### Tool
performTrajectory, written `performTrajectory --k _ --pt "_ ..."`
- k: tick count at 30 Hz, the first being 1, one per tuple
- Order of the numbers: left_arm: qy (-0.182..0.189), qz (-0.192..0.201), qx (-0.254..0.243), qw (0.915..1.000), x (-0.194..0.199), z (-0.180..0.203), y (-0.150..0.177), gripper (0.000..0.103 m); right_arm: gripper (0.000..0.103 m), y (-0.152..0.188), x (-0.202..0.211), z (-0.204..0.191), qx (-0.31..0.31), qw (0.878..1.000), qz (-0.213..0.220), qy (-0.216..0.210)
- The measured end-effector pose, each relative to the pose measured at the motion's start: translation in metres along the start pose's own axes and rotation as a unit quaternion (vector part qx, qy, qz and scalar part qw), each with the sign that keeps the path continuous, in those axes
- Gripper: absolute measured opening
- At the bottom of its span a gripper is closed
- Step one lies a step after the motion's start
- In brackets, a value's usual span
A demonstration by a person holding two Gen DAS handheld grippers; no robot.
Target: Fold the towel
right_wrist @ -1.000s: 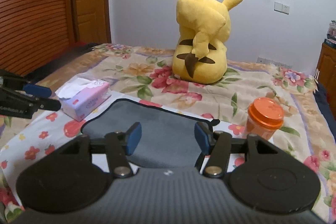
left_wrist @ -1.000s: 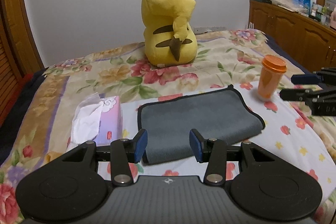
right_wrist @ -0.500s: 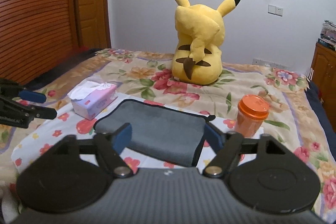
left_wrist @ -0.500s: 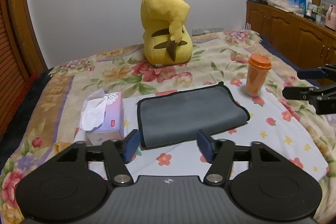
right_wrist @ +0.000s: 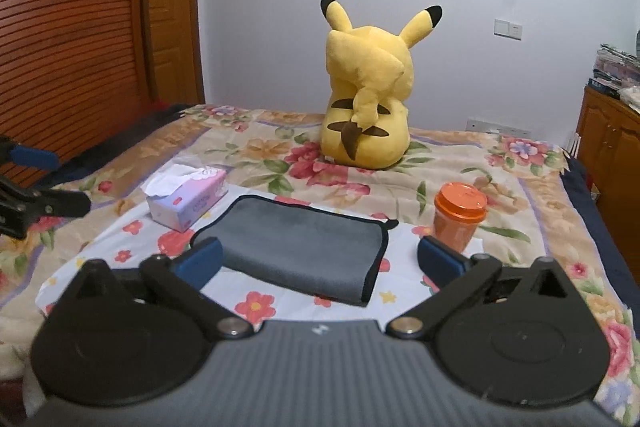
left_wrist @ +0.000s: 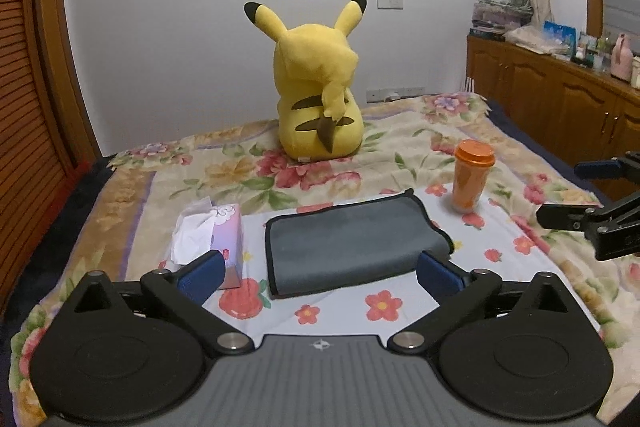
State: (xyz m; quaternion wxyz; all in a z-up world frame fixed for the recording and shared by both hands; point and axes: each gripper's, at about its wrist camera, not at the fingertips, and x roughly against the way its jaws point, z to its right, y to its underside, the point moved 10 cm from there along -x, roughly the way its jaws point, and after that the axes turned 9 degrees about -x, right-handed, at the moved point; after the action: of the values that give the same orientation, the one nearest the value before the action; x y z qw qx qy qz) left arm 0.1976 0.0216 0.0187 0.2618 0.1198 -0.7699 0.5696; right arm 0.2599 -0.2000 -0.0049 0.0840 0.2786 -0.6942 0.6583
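left tongs: my left gripper (left_wrist: pixel 318 273) is spread wide, nothing between the blue pads (left_wrist: pixel 200 274); held up off the bed, short of the towel's near edge.
right tongs: my right gripper (right_wrist: pixel 320 263) is spread wide too, holding nothing; also clear of the towel.
cross-view: right gripper shows at the right edge of the left wrist view, left gripper at the left edge of the right wrist view; both wide apart, well to either side of the towel.
towel: grey towel (left_wrist: pixel 352 247) with black trim lies folded flat, a rectangle on the white flowered cloth (left_wrist: pixel 340 307) that covers the bedspread (left_wrist: pixel 240 171). Doubled edge visible at its right end in the right wrist view (right_wrist: pixel 304 247).
tissue box: pink tissue box (left_wrist: pixel 218 241) just beside the towel's left end, not touching it.
cup: orange cup (left_wrist: pixel 470 183) with lid, upright, near the towel's far right corner, apart from it.
plush: yellow plush (left_wrist: pixel 320 107) sits further back on the bed, back turned to me.
room: wooden cabinet (left_wrist: pixel 560 99) along the right wall.
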Motion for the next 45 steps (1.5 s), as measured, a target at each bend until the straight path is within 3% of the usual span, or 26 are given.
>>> performTrajectory --k 11,20,29,45 --pt "-0.028 -0.010 0.018 0.9994 0.027 0.008 0.014 0.103 0.103 0.007 0.031 -0.013 -0.014 1.000 0.010 -0.001" --pt "-0.018 -0.016 0.032 0.9992 0.037 0.026 0.039 0.103 0.103 0.019 0.052 -0.019 -0.025 0.999 0.020 -0.003" --pt "-0.011 -0.032 0.043 0.9985 0.032 0.041 0.073 0.103 0.103 0.048 0.053 -0.021 -0.035 0.999 0.023 -0.002" --pt "-0.012 -0.046 0.037 0.9982 0.023 0.055 0.108 0.103 0.103 0.096 0.047 -0.018 -0.041 0.999 -0.009 0.010"
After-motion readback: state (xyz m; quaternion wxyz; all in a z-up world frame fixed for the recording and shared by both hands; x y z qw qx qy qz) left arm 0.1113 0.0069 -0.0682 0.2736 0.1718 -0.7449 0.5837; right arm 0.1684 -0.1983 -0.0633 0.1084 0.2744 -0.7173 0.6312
